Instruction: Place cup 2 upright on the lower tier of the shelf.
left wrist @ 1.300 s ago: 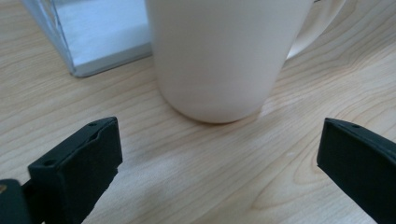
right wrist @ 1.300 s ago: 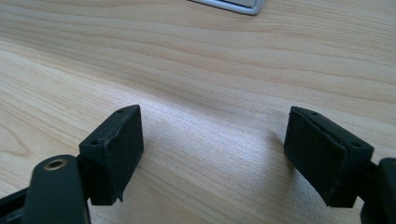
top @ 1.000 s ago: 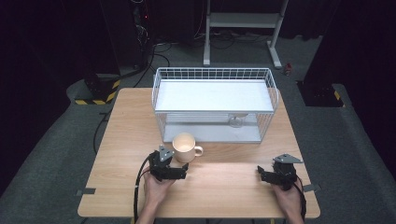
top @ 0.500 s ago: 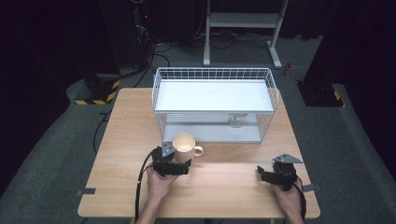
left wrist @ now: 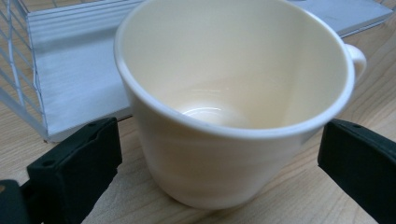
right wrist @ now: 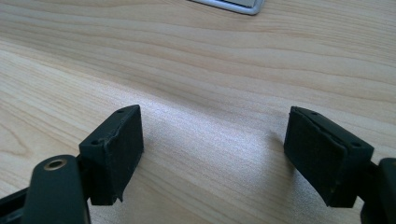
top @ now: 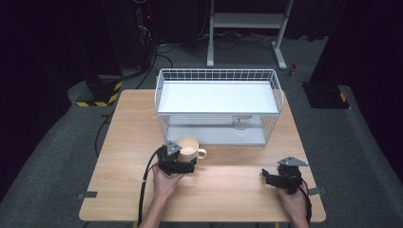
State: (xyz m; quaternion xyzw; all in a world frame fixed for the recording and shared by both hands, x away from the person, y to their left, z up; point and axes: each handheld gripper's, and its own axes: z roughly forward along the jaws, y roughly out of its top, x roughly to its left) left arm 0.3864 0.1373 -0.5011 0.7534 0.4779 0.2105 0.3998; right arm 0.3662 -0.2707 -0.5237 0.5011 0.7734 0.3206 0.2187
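- The left gripper [left wrist: 215, 154] has its black jaws spread either side of a glossy cream ceramic mug [left wrist: 233, 98], apart from its walls; the mug stands empty, upright on the pale wooden table [top: 228, 190].
- The right gripper [right wrist: 215, 154] is spread wide over bare wood grain.
- Behind the mug stands a white wire basket [top: 218, 76] with a flat white shelf.

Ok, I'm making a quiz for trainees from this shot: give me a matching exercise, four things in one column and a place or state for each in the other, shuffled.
Things:
1. cream mug
2. left claw
3. right claw
4. wire basket

Places or states:
A. open over bare wood
B. at the table's far side
C. upright on the table, empty
D. open, one jaw either side of the mug

Pairs: 1-C, 2-D, 3-A, 4-B
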